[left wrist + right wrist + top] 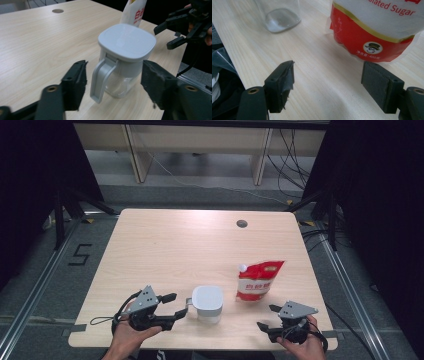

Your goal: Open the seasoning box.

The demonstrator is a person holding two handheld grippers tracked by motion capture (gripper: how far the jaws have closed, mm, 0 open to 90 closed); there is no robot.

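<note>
Our left gripper (pixel 113 86) has its jaws spread either side of the lidded jar (pixel 125 57), its grey handle (pixel 101 81) between them but nothing pinched, while our right gripper (pixel 328 86) gapes empty just short of the sugar pouch (pixel 377 32). We judge this the reach-in: next we close on the handle to steady the jar near the table's (pixel 165 245) front edge, then take the pouch

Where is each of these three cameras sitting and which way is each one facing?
High view: above the person's side, facing forward and down on the table; both hands, both grippers.
Left gripper view: rides the left gripper, facing the jug.
Right gripper view: rides the right gripper, facing the sugar pouch.
Shared: jug and pouch.
</note>
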